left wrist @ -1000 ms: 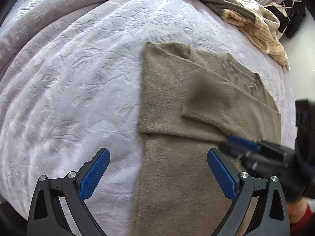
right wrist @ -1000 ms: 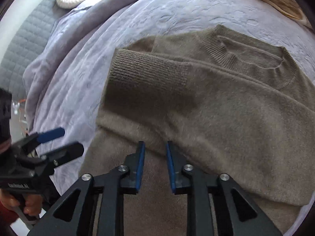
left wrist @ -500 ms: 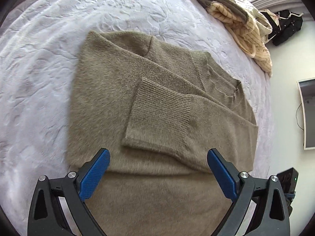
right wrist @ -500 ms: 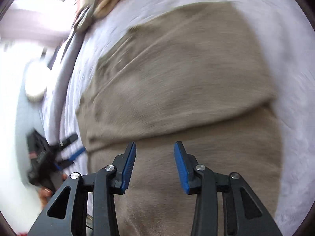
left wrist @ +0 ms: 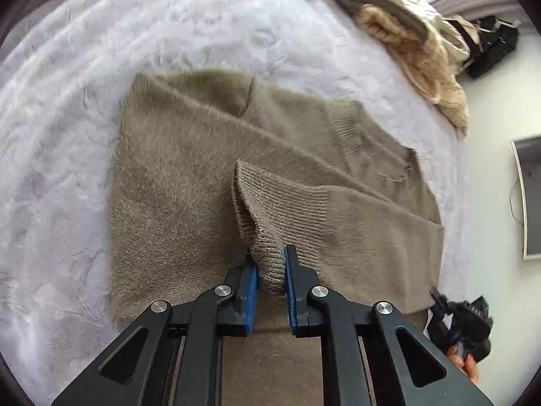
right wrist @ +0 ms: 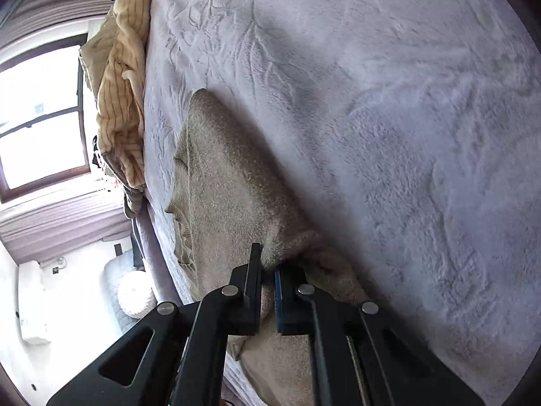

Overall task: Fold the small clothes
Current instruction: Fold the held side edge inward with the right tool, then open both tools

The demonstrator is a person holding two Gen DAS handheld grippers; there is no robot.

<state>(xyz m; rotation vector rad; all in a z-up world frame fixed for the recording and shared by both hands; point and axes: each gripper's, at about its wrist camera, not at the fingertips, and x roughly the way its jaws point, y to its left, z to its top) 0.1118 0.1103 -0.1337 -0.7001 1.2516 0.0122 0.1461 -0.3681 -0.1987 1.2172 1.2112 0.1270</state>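
An olive-brown knit sweater [left wrist: 189, 169] lies flat on a pale lilac bedspread [left wrist: 67, 67], its sleeves folded across the body. My left gripper [left wrist: 270, 270] is shut on the ribbed cuff [left wrist: 270, 203] of the upper sleeve and bunches it between the blue pads. My right gripper [right wrist: 268, 270] is shut on the edge of the sweater [right wrist: 219, 186], seen edge-on in the right wrist view. The right gripper also shows in the left wrist view [left wrist: 463, 321] at the sweater's right edge.
A heap of cream and tan clothes [left wrist: 405, 27] lies at the far edge of the bed, also in the right wrist view [right wrist: 121, 84]. A window [right wrist: 37, 115], a white pouffe [right wrist: 135, 294] and a wall screen [left wrist: 531, 196] lie beyond the bed.
My left gripper, wide open before, has closed on the sleeve cuff. My right gripper swung to the sweater's side edge and closed on it.
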